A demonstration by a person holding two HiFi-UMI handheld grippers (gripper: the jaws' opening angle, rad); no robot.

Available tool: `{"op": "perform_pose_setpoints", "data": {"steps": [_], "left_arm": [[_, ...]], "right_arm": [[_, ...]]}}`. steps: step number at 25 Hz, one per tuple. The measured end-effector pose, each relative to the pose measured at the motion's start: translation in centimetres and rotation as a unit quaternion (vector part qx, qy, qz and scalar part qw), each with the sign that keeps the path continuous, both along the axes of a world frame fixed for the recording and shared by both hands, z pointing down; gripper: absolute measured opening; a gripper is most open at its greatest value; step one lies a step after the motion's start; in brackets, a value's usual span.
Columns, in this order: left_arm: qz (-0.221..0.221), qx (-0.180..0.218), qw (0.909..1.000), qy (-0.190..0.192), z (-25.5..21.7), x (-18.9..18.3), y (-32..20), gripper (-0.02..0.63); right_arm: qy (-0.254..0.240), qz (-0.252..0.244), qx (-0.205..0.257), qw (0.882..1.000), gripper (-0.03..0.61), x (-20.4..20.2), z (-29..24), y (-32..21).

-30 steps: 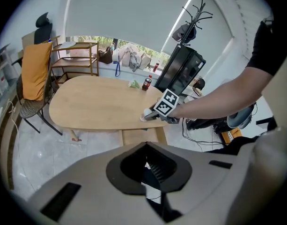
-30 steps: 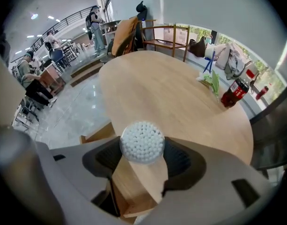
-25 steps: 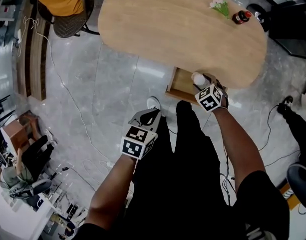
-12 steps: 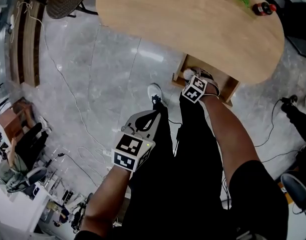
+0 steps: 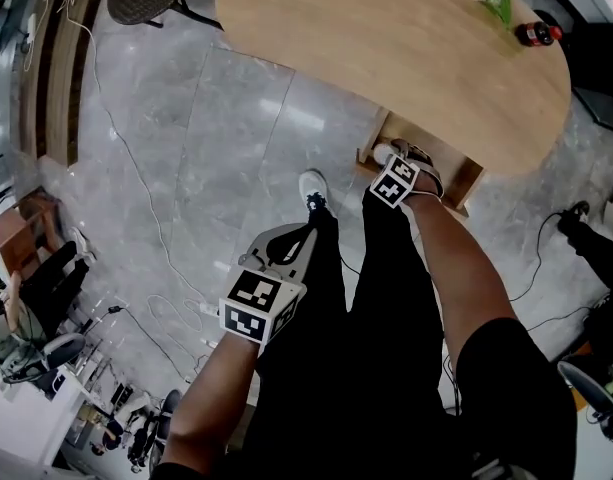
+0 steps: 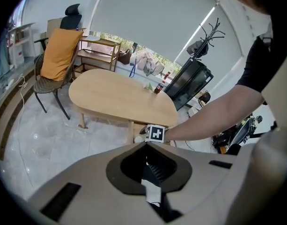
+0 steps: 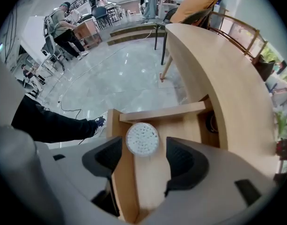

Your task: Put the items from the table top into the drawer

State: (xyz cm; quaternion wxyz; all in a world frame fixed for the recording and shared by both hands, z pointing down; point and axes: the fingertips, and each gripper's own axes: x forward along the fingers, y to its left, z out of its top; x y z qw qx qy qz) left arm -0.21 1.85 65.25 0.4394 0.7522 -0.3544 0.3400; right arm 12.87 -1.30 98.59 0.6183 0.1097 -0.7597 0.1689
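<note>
The right gripper (image 7: 145, 159) is held released over the open drawer (image 7: 162, 112), under the desk (image 5: 386, 38) edge, right of centre in the head view. A white dotted ball (image 7: 142, 138) is seen between its parted jaws, gripped by neither. The left gripper (image 6: 150, 165) is clenched on nothing, at lower centre beside the person's legs. At upper right, flowers (image 5: 496, 3) and a bottle (image 5: 538, 34) are seen on the desk.

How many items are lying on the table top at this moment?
2. A bunch of flowers and a dark bottle lie close together near the right end of the table. Its far edge is cut off, so more may be hidden.
</note>
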Motion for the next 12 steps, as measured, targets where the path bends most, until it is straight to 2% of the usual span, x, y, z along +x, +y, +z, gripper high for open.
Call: {"op": "perform_pose_setpoints", "data": {"steps": [3,7,10,12], "left_arm": [[0.009,0.012,0.9998,0.010,-2.4,-0.6,0.1,0.005],[0.044,0.071,0.9958,0.037,-5.9,-0.8,-2.5,0.005],[0.081,0.106,0.9899,0.048,-9.3,-1.0,-3.5,0.005],[0.102,0.123,0.9857,0.052,-11.5,-1.4,-3.8,0.005]], "right_arm": [[0.008,0.006,-0.004,1.000,0.270,-0.3,-3.2,1.4],[0.016,0.032,0.027,0.999,0.270,0.3,-9.0,-0.7],[-0.010,0.079,0.045,0.996,0.268,-0.1,-15.6,-1.0],[-0.039,0.132,0.059,0.989,0.268,-0.5,-20.9,-1.0]]}}
